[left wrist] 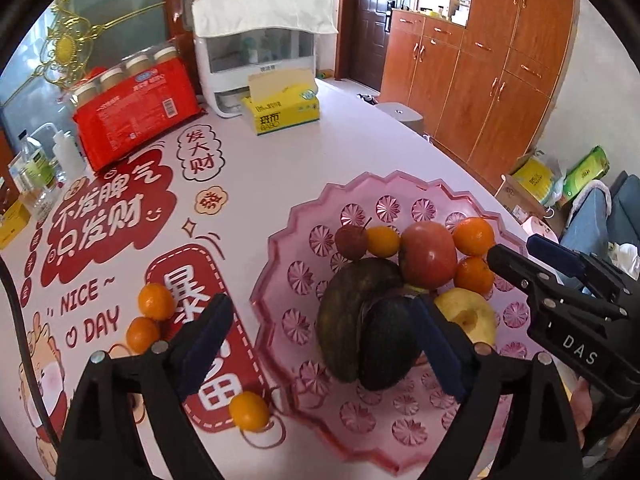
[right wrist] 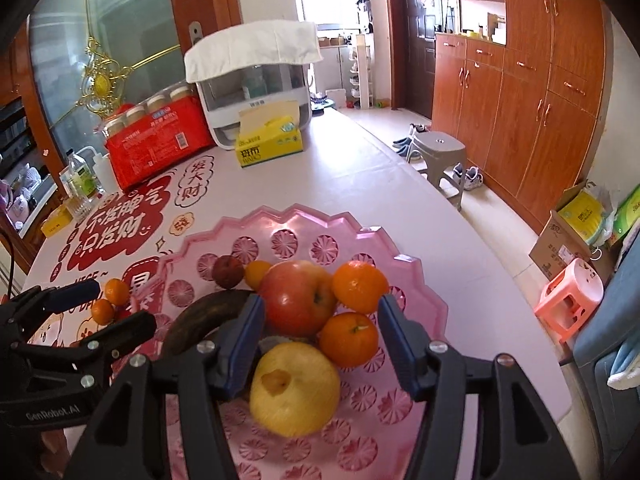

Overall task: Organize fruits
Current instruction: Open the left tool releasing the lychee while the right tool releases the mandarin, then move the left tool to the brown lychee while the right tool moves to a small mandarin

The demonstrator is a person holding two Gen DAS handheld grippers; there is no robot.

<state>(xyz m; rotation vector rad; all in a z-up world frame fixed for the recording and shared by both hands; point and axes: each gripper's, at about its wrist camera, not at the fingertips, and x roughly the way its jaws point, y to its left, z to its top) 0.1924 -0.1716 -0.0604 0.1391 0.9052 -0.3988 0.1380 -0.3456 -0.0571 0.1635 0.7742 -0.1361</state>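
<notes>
Left wrist view shows the pink fruit tray already holding most of the fruit: a dark avocado, red apple, yellow apple and several tangerines, while three small tangerines lie on the tablecloth just left of the tray (my guess: those remain). Left gripper gapes wide and empty; right gripper stands half-open over the yellow apple, pressing nothing.
</notes>
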